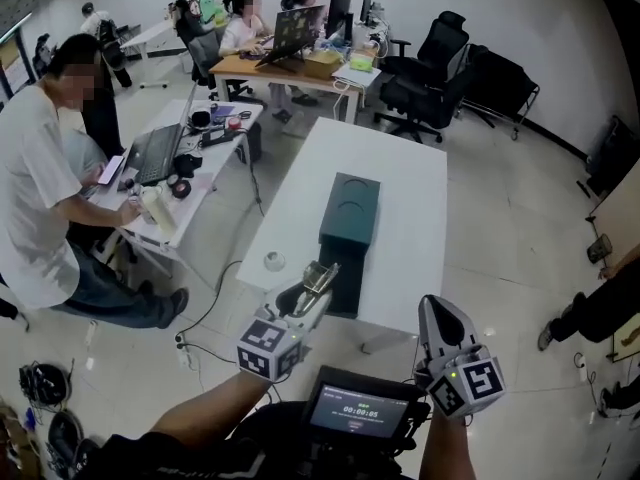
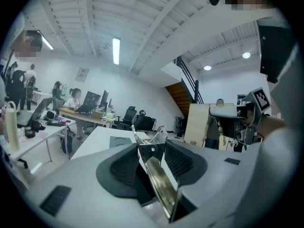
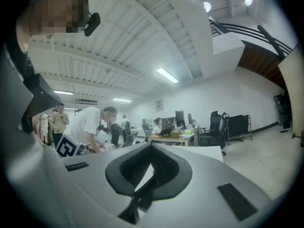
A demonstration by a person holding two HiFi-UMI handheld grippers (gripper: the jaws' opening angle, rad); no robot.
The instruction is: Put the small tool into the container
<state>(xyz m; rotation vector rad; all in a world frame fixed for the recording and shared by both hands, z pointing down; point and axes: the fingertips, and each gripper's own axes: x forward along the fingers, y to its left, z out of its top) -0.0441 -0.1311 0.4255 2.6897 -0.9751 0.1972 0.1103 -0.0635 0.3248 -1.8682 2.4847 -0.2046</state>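
Observation:
The small tool [image 1: 320,275] is a shiny metal piece, and my left gripper [image 1: 312,290] is shut on it above the near end of the white table [image 1: 400,198]. In the left gripper view the tool [image 2: 159,179] stands between the dark pads and sticks out past the tips of the left gripper [image 2: 152,151]. The container [image 1: 349,216], a dark green box with a round-marked lid, lies on the table just beyond the tool; it also shows as a grey-green block [image 2: 118,140]. My right gripper [image 1: 438,318] hovers off the table's near right corner, shut and empty [image 3: 151,175].
A small round clear object [image 1: 273,261] sits on the table's near left part. A person [image 1: 45,188] sits at a cluttered desk [image 1: 175,168] to the left. More desks with people and black office chairs [image 1: 430,73] stand at the back. A small screen [image 1: 355,408] hangs below me.

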